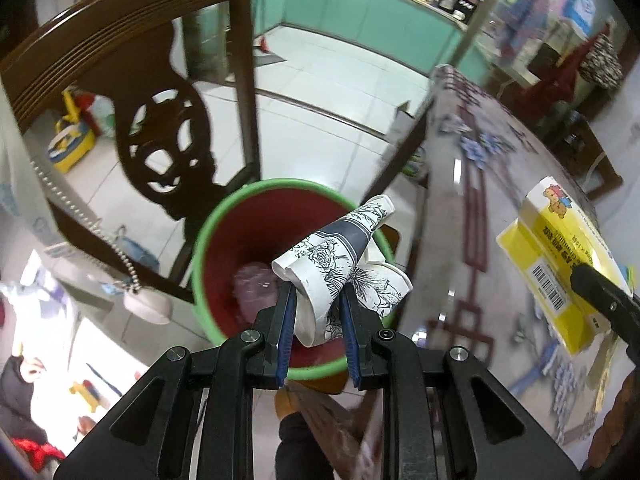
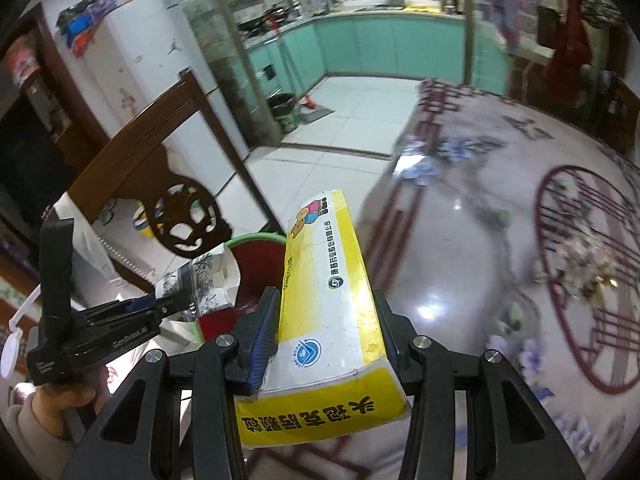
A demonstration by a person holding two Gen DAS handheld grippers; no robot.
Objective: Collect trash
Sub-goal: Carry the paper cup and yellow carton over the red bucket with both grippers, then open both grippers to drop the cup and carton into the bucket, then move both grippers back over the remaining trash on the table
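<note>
Hanging centre-frame over the red bin point(image 1: 224, 240), the left hand-held gripper point(image 1: 316, 312) clamps crushed paper cups point(image 1: 336, 256), while the right hand-held gripper point(image 2: 324, 344), clamped on the yellow box point(image 2: 324, 280), waits at right, farther off.

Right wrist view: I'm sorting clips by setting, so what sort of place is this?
Most likely a home dining area open to a kitchen. A carved wooden chair stands by a table under a patterned cover, with teal kitchen cabinets and a white fridge behind, all on a white tiled floor.

indoor light, bright | glare on table point(image 2: 460, 280) | motion blur at right | fisheye edges bent, dark corners
</note>
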